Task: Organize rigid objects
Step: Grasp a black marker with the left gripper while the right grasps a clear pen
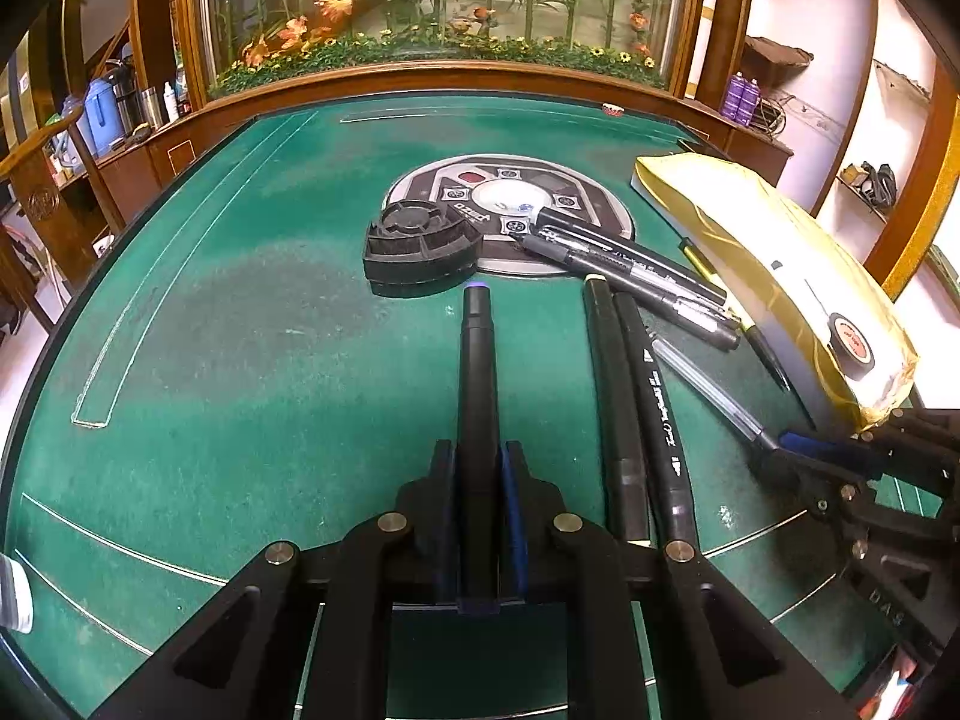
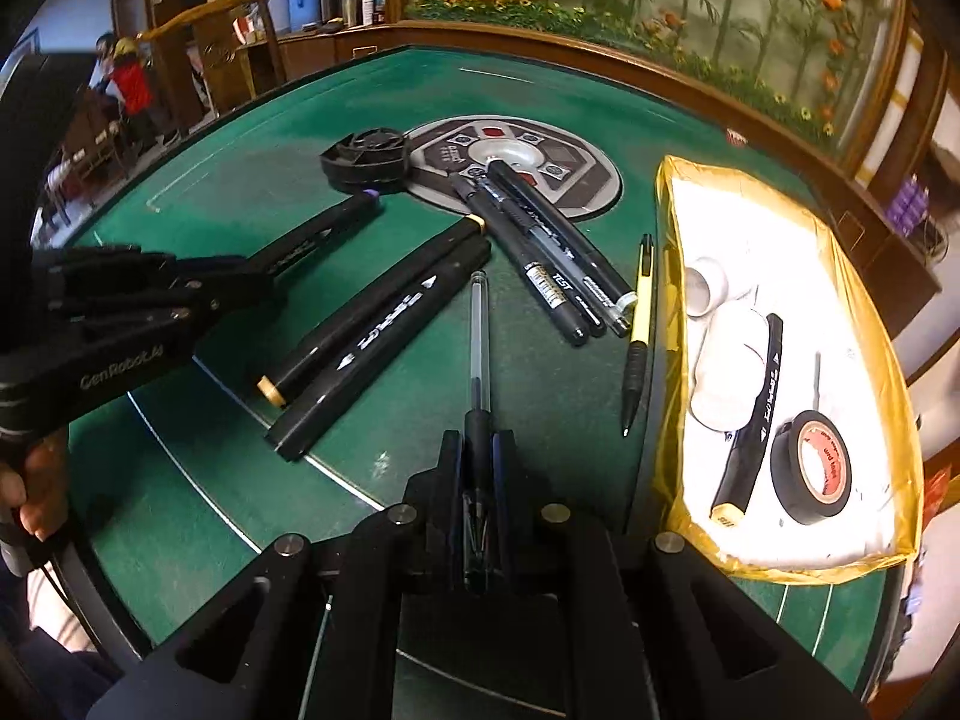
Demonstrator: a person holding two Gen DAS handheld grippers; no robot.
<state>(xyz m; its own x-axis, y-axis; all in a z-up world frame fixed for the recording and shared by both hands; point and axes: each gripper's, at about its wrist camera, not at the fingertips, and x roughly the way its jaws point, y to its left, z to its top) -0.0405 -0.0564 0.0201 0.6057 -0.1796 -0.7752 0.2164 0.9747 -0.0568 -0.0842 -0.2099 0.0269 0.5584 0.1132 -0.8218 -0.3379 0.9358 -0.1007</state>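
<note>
My left gripper (image 1: 478, 450) is shut on a black marker with a purple end (image 1: 477, 396), pointing forward over the green table; the marker also shows in the right wrist view (image 2: 324, 234). My right gripper (image 2: 478, 444) is shut on a clear ballpoint pen (image 2: 479, 348) by its black grip; the pen also shows in the left wrist view (image 1: 702, 387). Two black markers (image 2: 372, 336) lie side by side on the felt. Three black pens (image 2: 552, 252) lie fanned by the round hub. A yellow pen (image 2: 639, 324) lies next to the gold-edged white box (image 2: 678, 228).
The box holds a black marker (image 2: 750, 414), a roll of black tape (image 2: 810, 468) and white pipe fittings (image 2: 726, 360). A black fan-shaped plastic part (image 1: 420, 246) sits by the table's round centre hub (image 1: 600, 204). A wooden rail (image 1: 420, 75) borders the table's far side.
</note>
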